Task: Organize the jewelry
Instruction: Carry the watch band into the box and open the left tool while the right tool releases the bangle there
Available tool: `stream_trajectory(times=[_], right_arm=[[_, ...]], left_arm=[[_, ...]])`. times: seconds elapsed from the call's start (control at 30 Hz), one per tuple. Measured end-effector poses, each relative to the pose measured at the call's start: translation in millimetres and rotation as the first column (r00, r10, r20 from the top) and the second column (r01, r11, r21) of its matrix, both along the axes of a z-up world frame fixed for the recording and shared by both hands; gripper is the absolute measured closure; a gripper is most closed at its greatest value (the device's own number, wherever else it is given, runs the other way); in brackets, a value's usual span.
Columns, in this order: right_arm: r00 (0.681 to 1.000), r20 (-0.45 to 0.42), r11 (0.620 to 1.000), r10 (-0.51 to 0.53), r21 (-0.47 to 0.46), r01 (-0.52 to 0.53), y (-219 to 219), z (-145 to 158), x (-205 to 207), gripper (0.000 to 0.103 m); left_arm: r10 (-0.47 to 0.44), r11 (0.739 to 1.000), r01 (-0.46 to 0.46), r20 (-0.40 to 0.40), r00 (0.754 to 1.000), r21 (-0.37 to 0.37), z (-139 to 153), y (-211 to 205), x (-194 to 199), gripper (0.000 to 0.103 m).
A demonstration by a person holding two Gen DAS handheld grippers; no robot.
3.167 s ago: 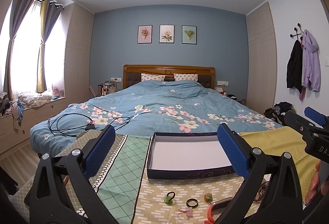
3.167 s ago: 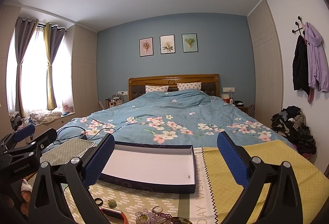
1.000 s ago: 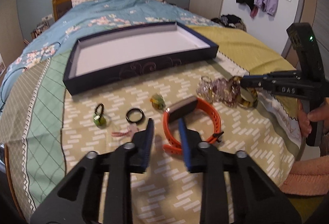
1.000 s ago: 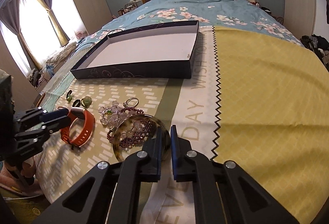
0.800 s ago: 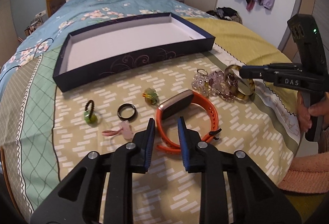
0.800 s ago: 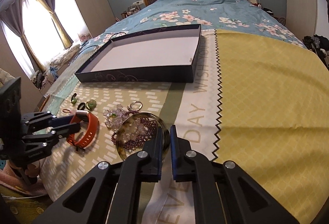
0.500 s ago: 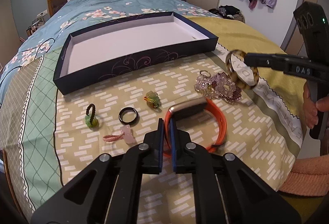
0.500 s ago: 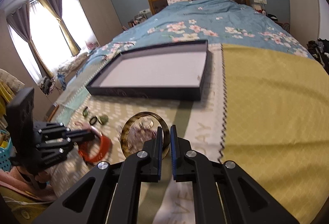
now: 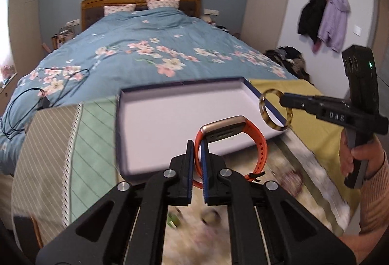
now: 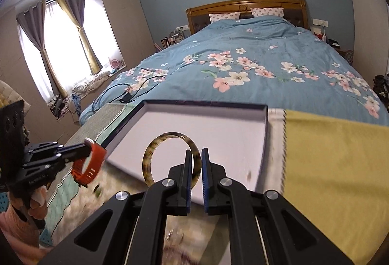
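We noted the left gripper clamped on the strap of the orange watch, held in the air at the near edge of the shallow dark-blue tray on the patterned cloth. To the right, the right gripper was closed on the rim of the tortoiseshell bangle, likewise lifted over the tray's near right corner. The remaining small pieces lay blurred on the cloth below the grippers; we could not tell them apart.

Both grippers: black angular frames, silver screws, blue finger pads. Right gripper arm marked "DAS", green LED on handle at right edge. Salmon-pink knit sleeve lower right.
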State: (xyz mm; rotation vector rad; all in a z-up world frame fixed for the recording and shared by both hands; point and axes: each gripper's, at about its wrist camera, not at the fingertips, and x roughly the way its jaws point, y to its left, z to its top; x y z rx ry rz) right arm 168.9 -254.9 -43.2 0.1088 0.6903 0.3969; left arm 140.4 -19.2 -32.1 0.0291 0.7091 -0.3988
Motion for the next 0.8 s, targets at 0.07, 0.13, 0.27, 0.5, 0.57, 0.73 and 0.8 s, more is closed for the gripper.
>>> stream_trajectory(times=[0.07, 0.13, 0.27, 0.5, 0.57, 0.73, 0.8], right_arm=[[1.000, -0.010, 1.000, -0.017, -0.025, 0.017, 5.1, -3.6, 21.0, 0.097], [0.999, -0.027, 0.999, -0.032, -0.039, 0.031, 8.7, -8.0, 42.5, 0.097], [0.996, -0.078, 0.998, -0.047, -0.039, 0.044, 13.1, -19.1, 78.2, 0.097], [0.987, -0.136, 0.994, -0.082, -0.077, 0.072, 22.4, -34.3, 116.6, 0.097], [0.984, -0.156, 0.994, -0.087, -0.083, 0.075, 23.4, -38.5, 122.9, 0.097], [0.975, -0.196, 0.993, -0.101, -0.084, 0.086, 25.5, -45.4, 132.6, 0.097], [0.973, -0.206, 0.992, -0.108, -0.084, 0.092, 25.5, -46.8, 135.4, 0.096]], left_arm=[[0.026, 0.999, -0.026, 0.013, 1.000, 0.023, 5.1, 0.7, 20.9, 0.097], [0.035, 0.999, -0.035, 0.010, 0.999, 0.038, 7.4, -0.2, 42.7, 0.097], [0.064, 0.996, -0.064, -0.002, 0.998, 0.065, 2.9, -5.0, 86.6, 0.097], [0.088, 0.990, -0.080, -0.069, 0.994, 0.113, -22.7, -15.2, 150.4, 0.097], [0.093, 0.988, -0.081, -0.087, 0.992, 0.135, -31.4, -17.4, 164.3, 0.097], [0.096, 0.986, -0.076, -0.125, 0.987, 0.150, -47.9, -18.3, 188.5, 0.096], [0.097, 0.985, -0.074, -0.140, 0.985, 0.158, -51.8, -18.8, 197.6, 0.096]])
